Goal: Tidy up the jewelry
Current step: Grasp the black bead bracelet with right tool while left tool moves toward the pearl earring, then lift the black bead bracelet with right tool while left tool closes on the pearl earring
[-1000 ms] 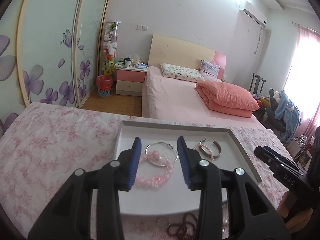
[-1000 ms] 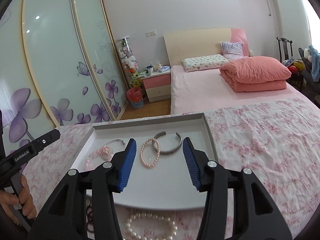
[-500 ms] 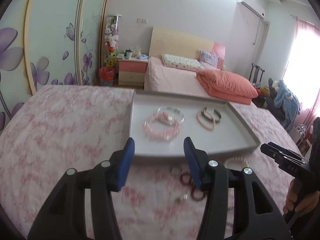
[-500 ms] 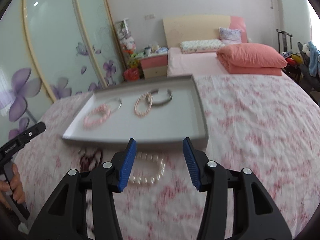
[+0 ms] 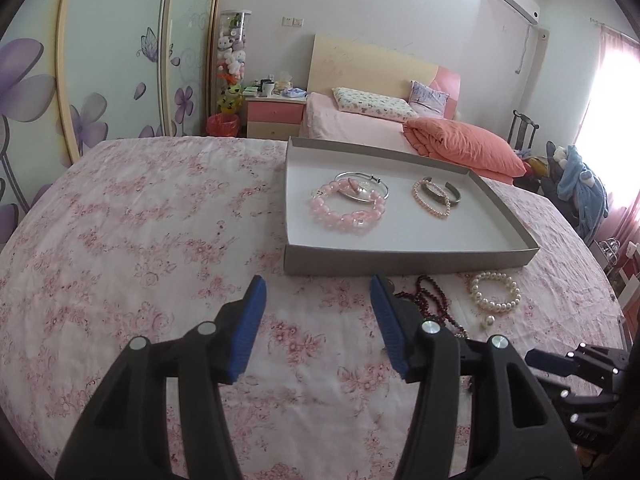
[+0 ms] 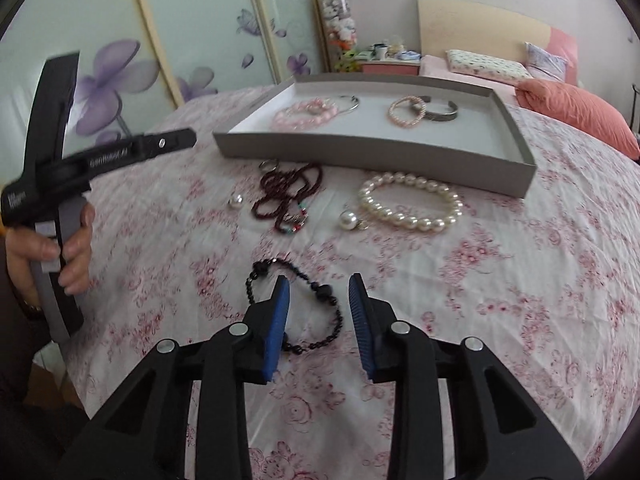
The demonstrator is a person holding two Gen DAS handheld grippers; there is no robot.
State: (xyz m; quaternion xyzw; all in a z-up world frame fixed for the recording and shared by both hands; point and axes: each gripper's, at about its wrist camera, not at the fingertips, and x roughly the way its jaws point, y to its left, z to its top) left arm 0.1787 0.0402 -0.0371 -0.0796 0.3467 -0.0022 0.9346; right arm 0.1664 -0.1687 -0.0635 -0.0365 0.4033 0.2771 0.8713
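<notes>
A grey tray (image 5: 404,258) (image 6: 360,152) on the flowered cloth holds a pink bead bracelet (image 5: 346,210) (image 6: 306,114), a silver bangle (image 5: 362,186), a small pink pearl bracelet (image 5: 430,200) (image 6: 406,114) and a metal cuff (image 5: 452,194) (image 6: 440,114). In front of the tray lie a dark red bead string (image 6: 286,194) (image 5: 430,298), a white pearl bracelet (image 6: 410,202) (image 5: 496,296), loose pearls (image 6: 347,220) and a black bead bracelet (image 6: 304,300). My right gripper (image 6: 318,284) is open, over the black bracelet. My left gripper (image 5: 316,284) is open and empty over the cloth.
The table's near edge drops off at the lower left of the right wrist view. A small ring (image 6: 268,166) lies by the tray's front left corner. A bed (image 5: 360,128) and nightstand (image 5: 274,114) stand beyond the table.
Both grippers have pulled back from over the tray toward the near side. The right one has come down over the black bead bracelet. Both stay open.
</notes>
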